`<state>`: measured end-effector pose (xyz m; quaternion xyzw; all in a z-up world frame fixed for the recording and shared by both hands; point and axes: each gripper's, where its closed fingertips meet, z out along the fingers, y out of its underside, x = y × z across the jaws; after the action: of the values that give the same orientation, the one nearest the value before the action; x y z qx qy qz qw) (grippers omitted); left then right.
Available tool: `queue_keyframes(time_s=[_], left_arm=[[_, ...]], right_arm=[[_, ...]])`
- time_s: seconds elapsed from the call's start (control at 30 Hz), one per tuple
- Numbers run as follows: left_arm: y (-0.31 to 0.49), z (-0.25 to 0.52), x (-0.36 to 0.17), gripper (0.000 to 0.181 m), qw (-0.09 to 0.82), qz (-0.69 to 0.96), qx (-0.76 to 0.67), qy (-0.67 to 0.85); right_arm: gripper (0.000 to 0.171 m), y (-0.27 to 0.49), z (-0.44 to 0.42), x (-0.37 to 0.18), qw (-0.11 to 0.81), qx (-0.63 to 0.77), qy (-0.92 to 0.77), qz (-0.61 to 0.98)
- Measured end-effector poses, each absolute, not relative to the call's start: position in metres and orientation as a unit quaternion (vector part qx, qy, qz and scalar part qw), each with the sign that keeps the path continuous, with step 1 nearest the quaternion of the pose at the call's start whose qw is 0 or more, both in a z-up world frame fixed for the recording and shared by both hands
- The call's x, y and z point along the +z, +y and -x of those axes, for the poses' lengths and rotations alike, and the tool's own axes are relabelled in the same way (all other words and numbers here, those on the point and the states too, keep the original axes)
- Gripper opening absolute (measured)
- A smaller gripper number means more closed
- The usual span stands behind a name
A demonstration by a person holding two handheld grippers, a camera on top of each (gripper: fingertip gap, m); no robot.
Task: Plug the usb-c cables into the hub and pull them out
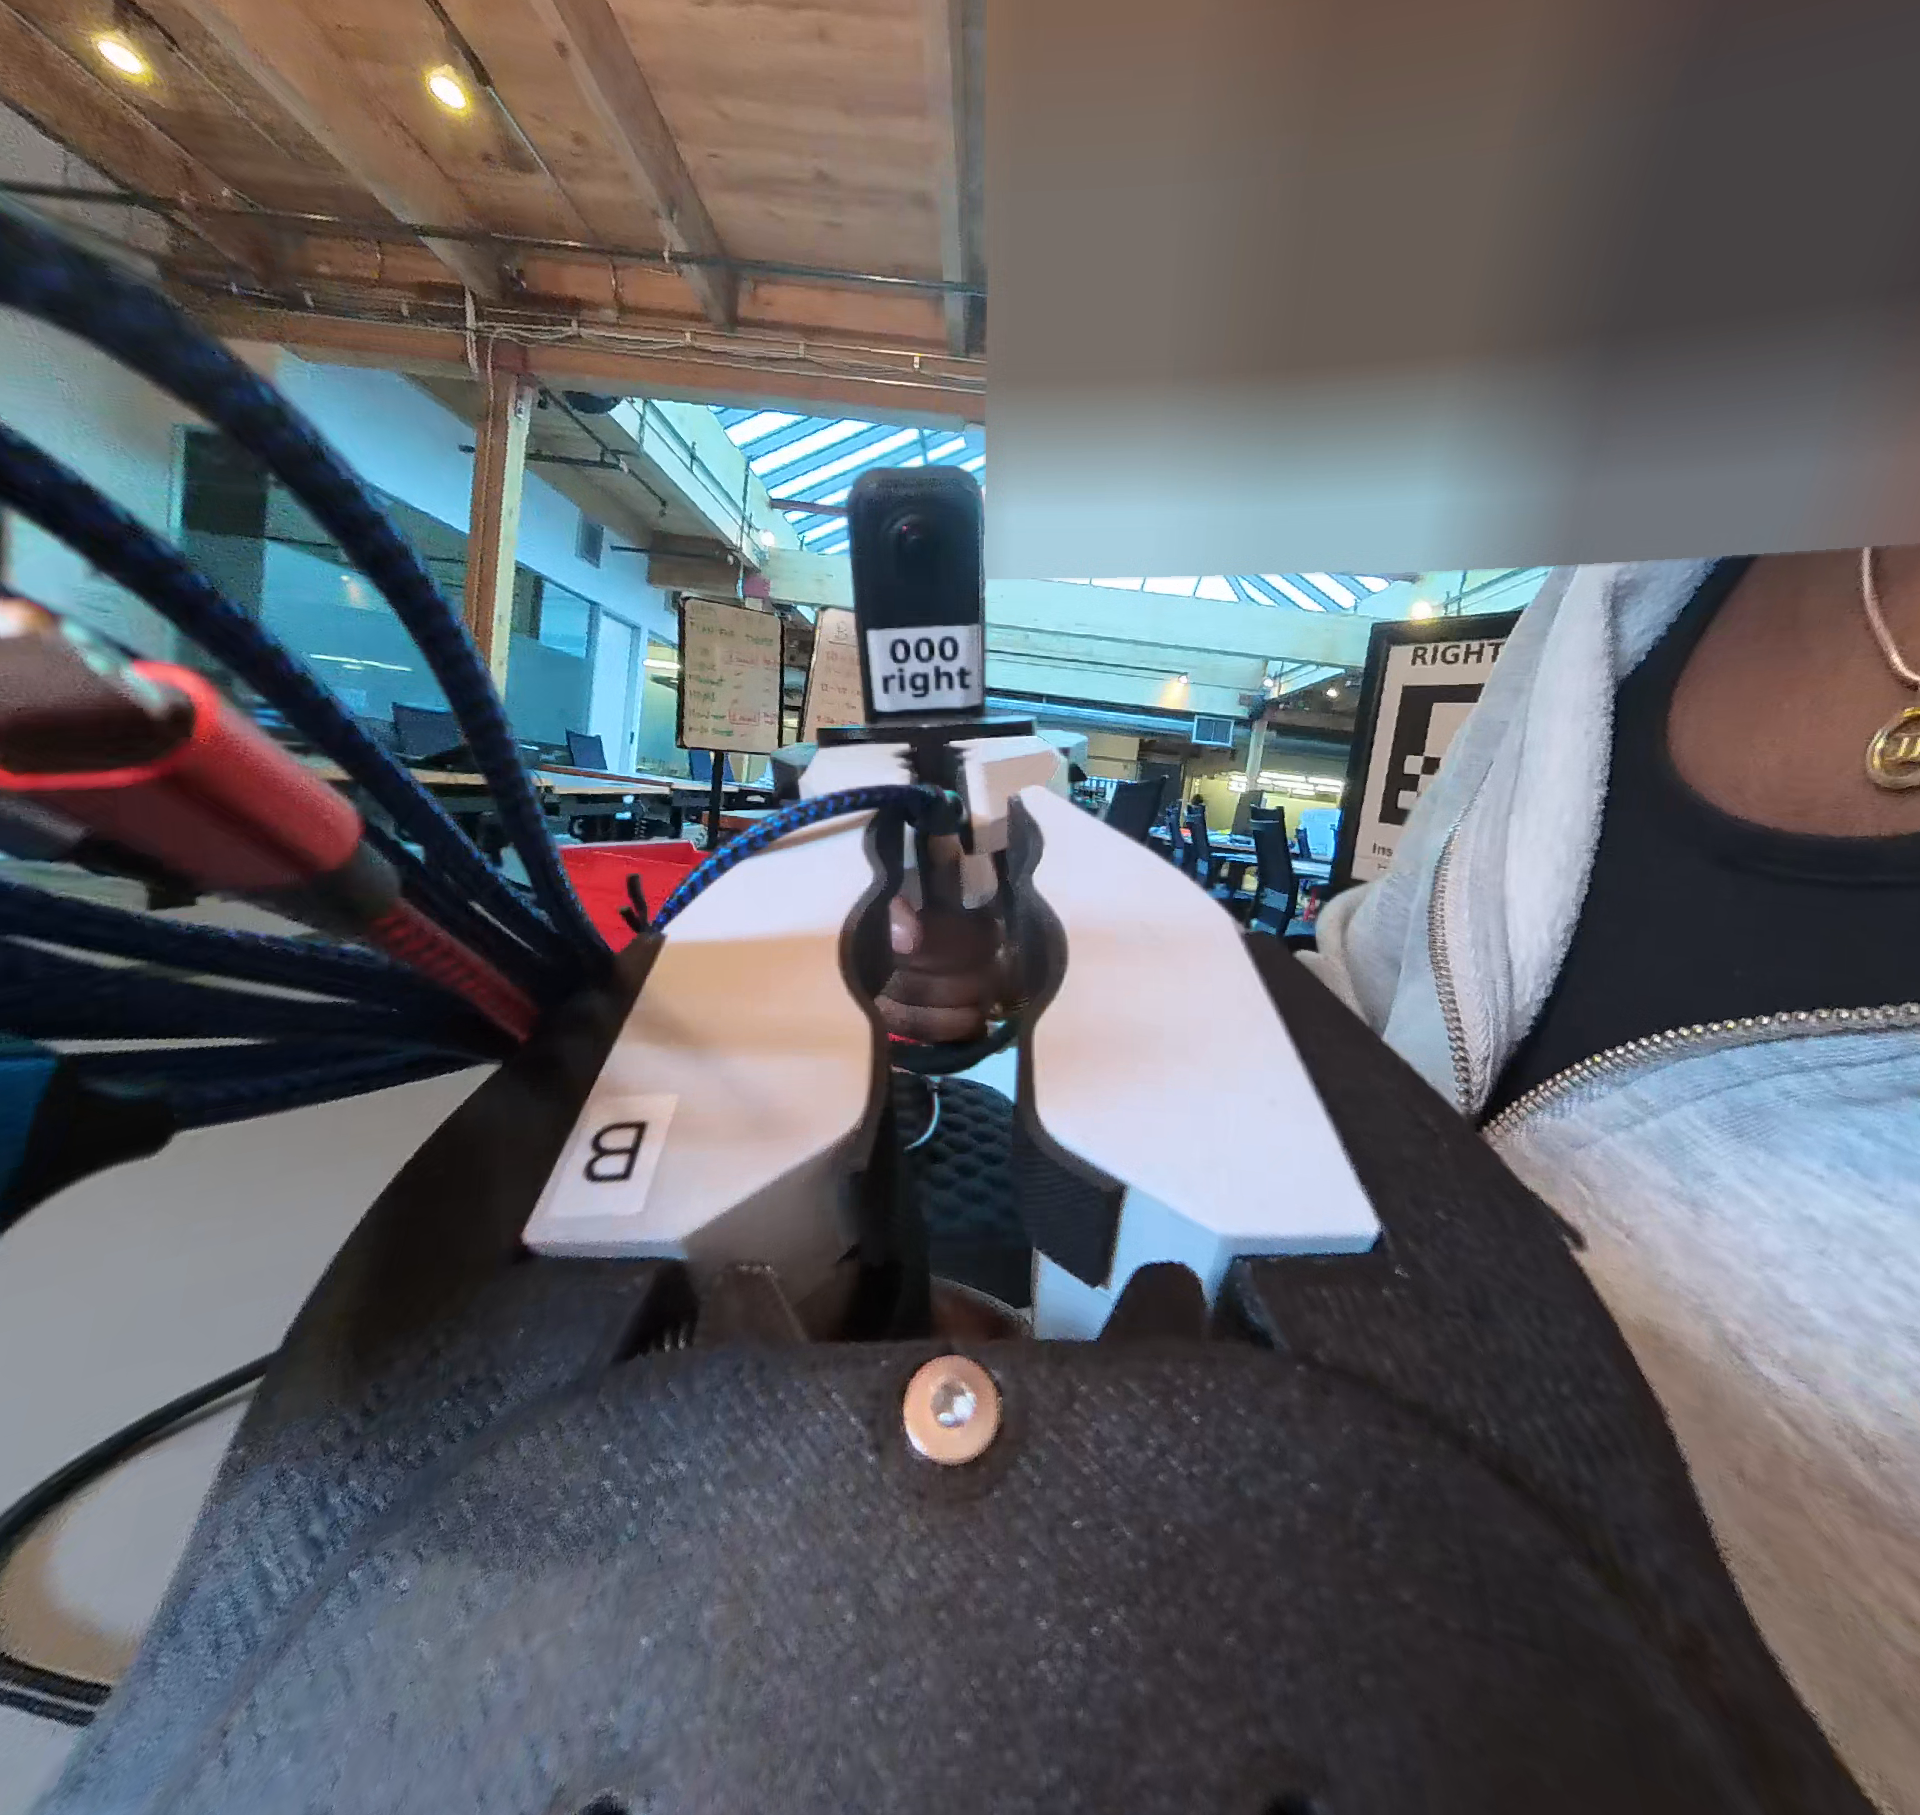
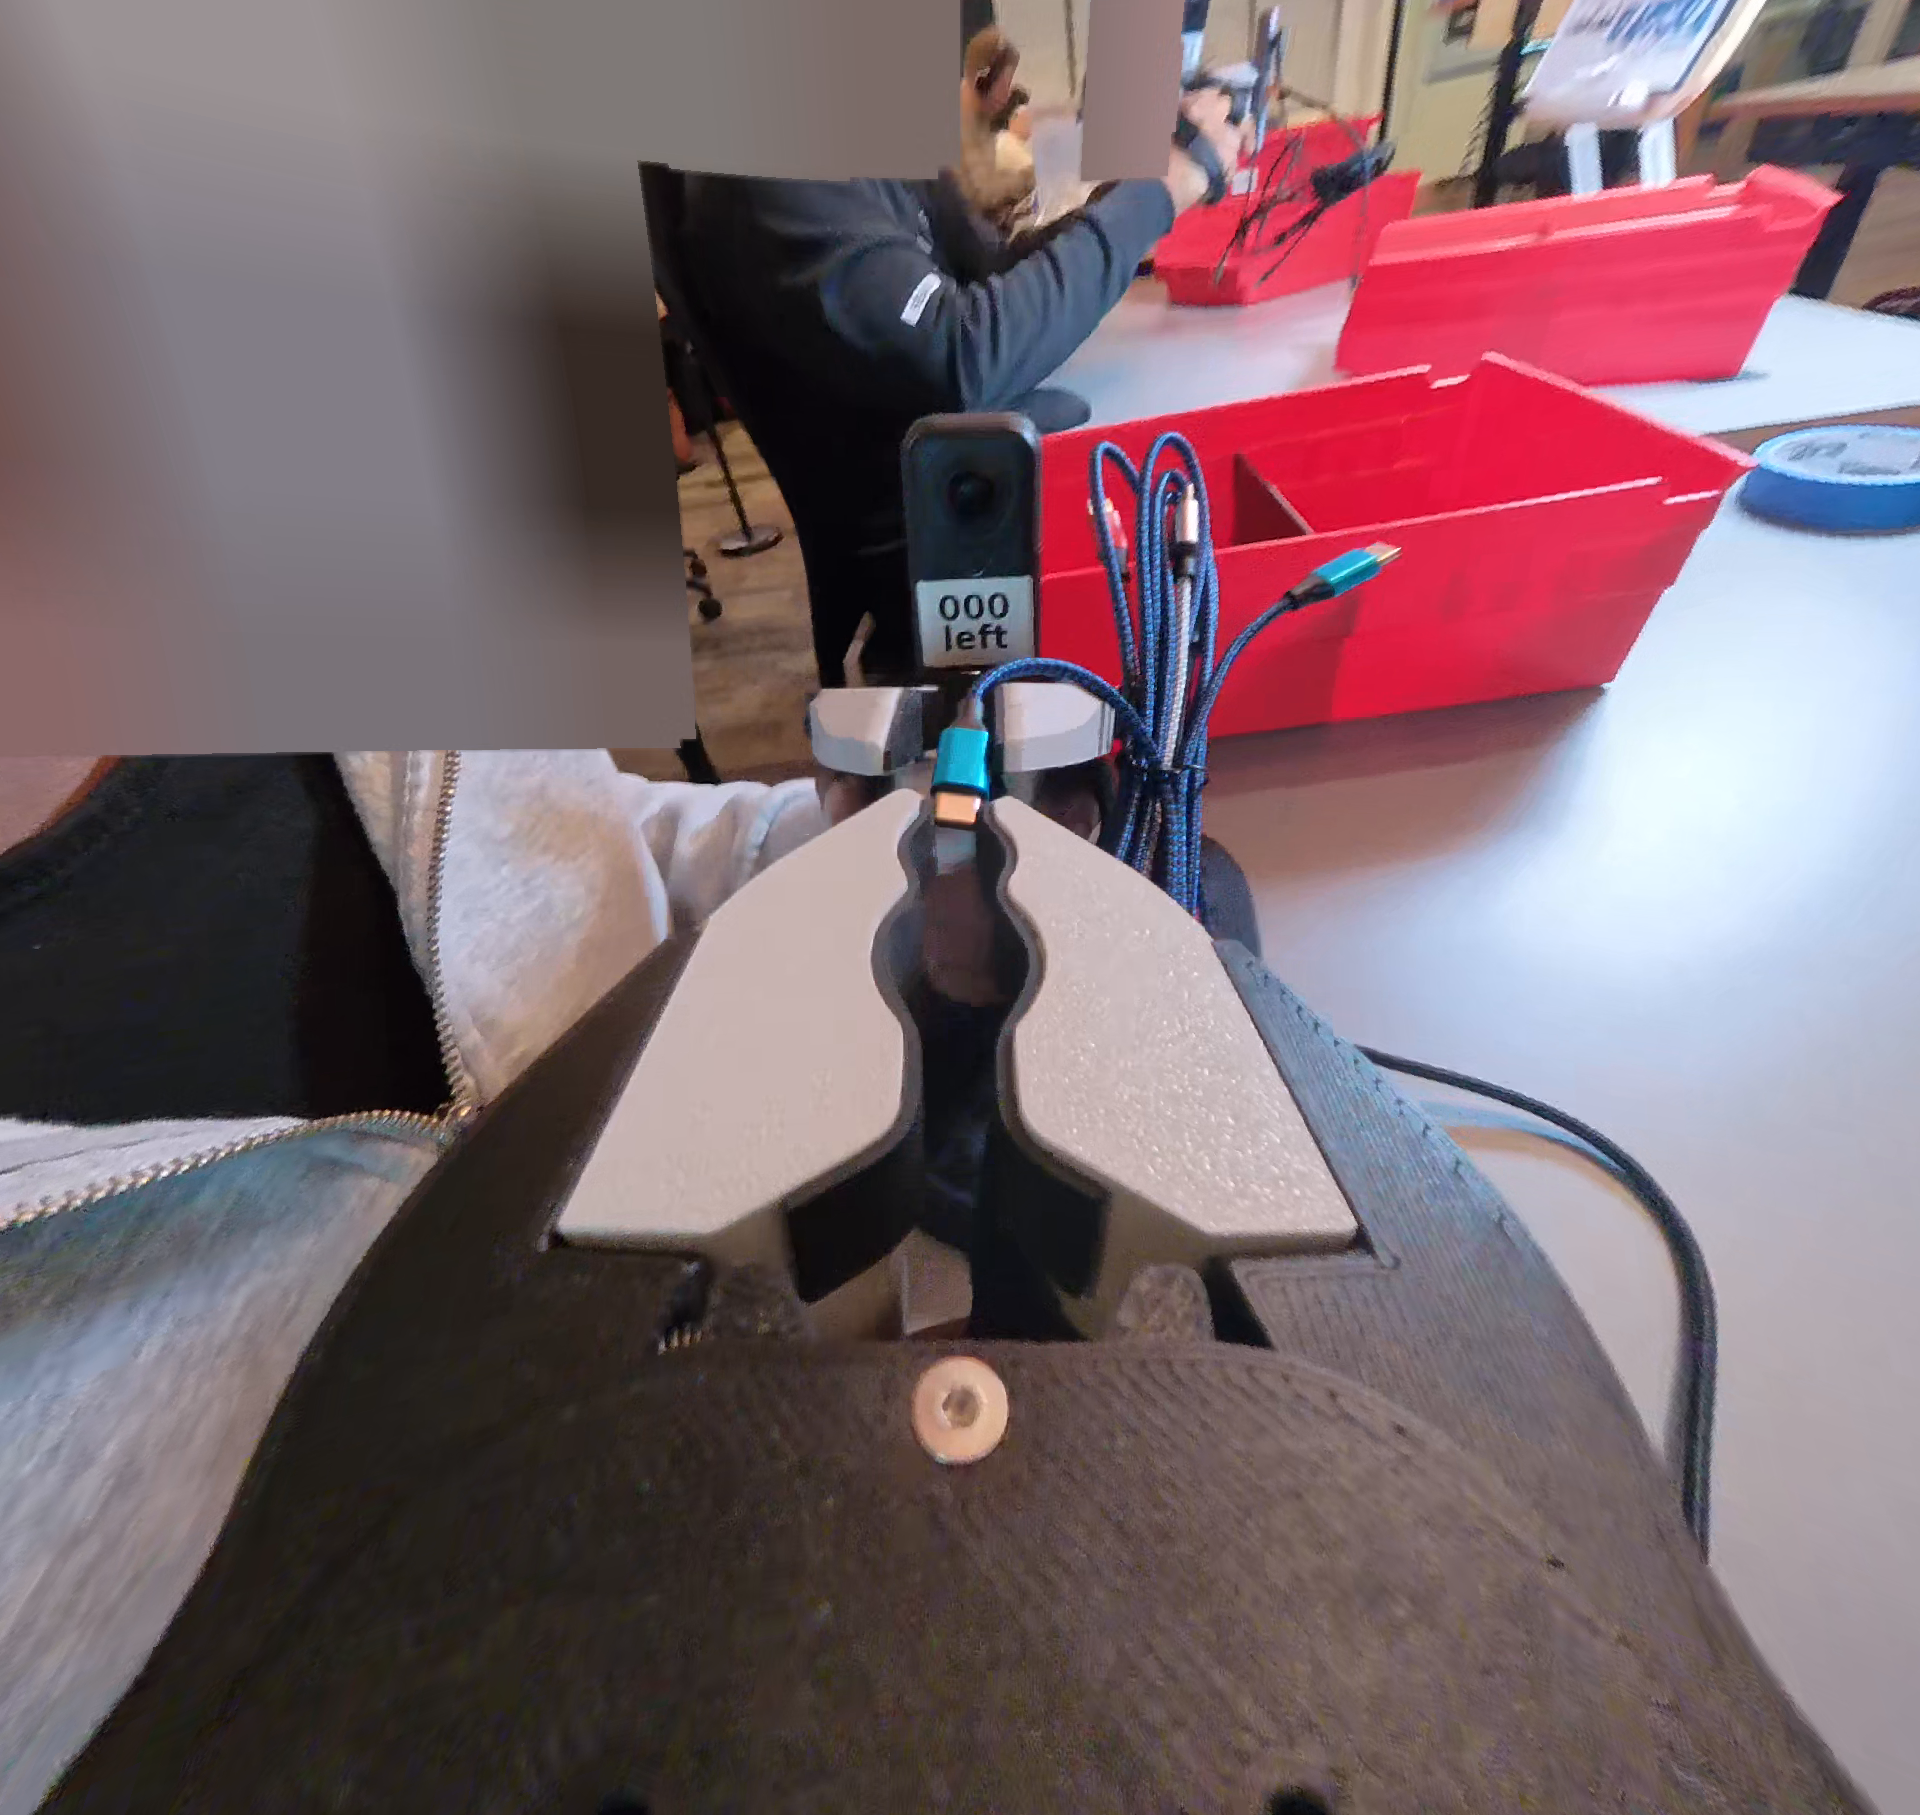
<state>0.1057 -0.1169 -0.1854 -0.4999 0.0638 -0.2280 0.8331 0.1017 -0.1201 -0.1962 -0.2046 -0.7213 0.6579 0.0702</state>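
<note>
The teal-shelled usb-c plug [image 2: 961, 776] stands upright just past the tips of the right claw [image 2: 958, 835], its long axis running along the claw's reach and its bare metal end pointing back into the narrow gap between the claw's grey fingers [image 2: 1127, 1038]. That claw is nearly closed, with the metal tip at or between its tips; whether it actually pinches the plug cannot be told. The plug's blue braided cable arcs off to the right into a tied bundle of cables [image 2: 1158, 664] hanging beside the left claw [image 2: 961, 726], which faces this one. A second teal plug [image 2: 1345, 570] sticks out up and right from the bundle.

Beyond, to the right, a red divided bin [image 2: 1455, 560] sits on the grey tabletop [image 2: 1558, 986]; what lies inside is hidden.

From the left claw [image 1: 951, 830], closed to a thin slit on the blue braided cable [image 1: 821, 820], the right claw [image 1: 935, 778] is straight ahead. Cable loops and a red-shelled plug [image 1: 187, 778] crowd its left side.
</note>
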Motion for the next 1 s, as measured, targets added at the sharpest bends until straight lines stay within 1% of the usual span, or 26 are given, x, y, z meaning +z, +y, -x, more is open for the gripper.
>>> queue_keyframes(time_s=[0.13,0.3,0.43,0.47,0.53,0.67,0.77,1.0], left_arm=[[-0.116,-0.102,-0.186,0.012,0.834,0.5,-0.227,0.053],[-0.117,-0.101,-0.186,0.011,0.835,0.499,-0.225,0.055],[-0.12,-0.096,-0.182,0.011,0.848,0.484,-0.21,0.043],[-0.121,-0.095,-0.181,0.011,0.851,0.48,-0.207,0.041],[-0.121,-0.092,-0.181,0.011,0.853,0.48,-0.201,0.035],[-0.121,-0.096,-0.181,0.011,0.854,0.48,-0.198,0.045],[-0.121,-0.097,-0.182,0.011,0.853,0.483,-0.192,0.05],[-0.118,-0.104,-0.185,0.014,0.843,0.497,-0.195,0.068]], right_arm=[[0.007,-0.122,-0.102,-0.196,0.055,0.647,-0.735,0.196],[0.007,-0.122,-0.1,-0.196,0.062,0.628,-0.753,0.188],[0.007,-0.125,-0.095,-0.192,0.072,0.648,-0.73,0.206],[0.008,-0.126,-0.094,-0.191,0.073,0.659,-0.719,0.211],[0.018,-0.128,-0.095,-0.19,0.069,0.676,-0.701,0.215],[0.01,-0.128,-0.094,-0.188,0.066,0.694,-0.682,0.222],[0.009,-0.128,-0.094,-0.189,0.049,0.693,-0.682,0.227],[0.008,-0.125,-0.101,-0.194,0.047,0.643,-0.738,0.198]])
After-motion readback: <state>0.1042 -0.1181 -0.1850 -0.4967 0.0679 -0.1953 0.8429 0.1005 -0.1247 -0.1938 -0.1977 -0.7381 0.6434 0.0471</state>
